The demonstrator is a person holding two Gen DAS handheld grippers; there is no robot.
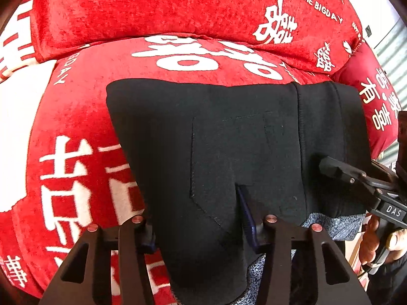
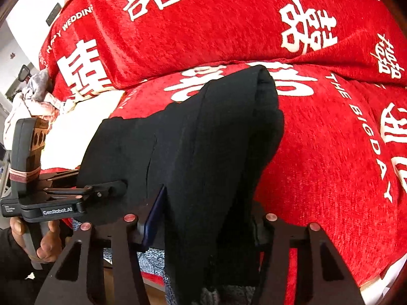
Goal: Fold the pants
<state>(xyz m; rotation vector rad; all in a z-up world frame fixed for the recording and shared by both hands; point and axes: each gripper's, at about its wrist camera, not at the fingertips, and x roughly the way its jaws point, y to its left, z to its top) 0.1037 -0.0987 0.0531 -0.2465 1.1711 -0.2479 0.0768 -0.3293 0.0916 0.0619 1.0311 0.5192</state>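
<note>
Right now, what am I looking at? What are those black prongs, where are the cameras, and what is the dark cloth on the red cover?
No robot arm is here: a person holds one two-finger gripper in each hand. Each picture comes from a fisheye camera on a gripper, looking along its fingers. The left gripper shows in its own view, the right gripper in the other; each also appears sideways in the other's picture. Black pants, partly folded, lie on a red bed cover with white lettering. Cloth sits between both grippers' fingers; whether either is clamped shut, I cannot tell.
</note>
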